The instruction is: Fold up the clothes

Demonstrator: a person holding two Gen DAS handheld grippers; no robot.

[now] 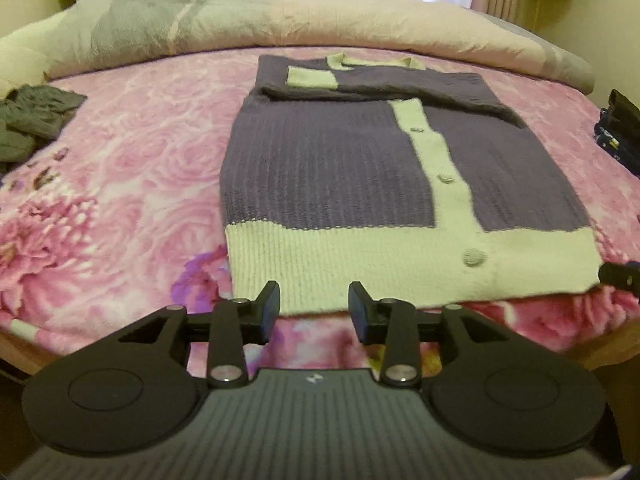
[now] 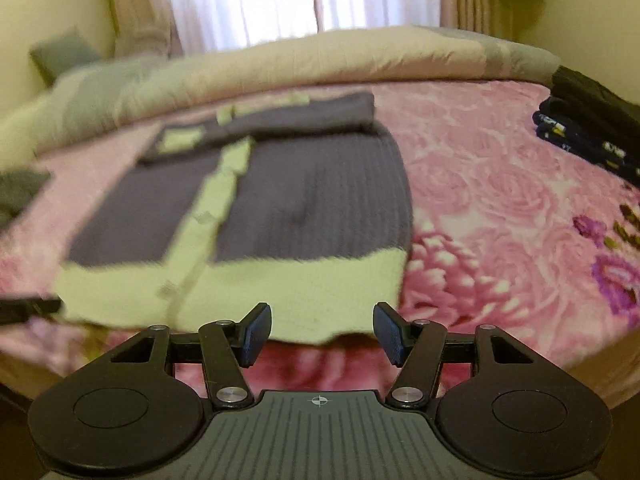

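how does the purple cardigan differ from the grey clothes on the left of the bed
The cardigan lies spread flat in the middle of the bed, sleeves folded across its top; the grey clothes sit crumpled in a heap at the left edge. The cardigan is two-toned, purple knit with pale trim and buttons; the grey clothes are one plain colour. The cardigan covers far more of the bed. Both rest on the pink floral blanket, and neither is held.

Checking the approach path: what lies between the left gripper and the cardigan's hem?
Nothing: left gripper reaches the cardigan hem over bare floral bedspread, per left wrist view.
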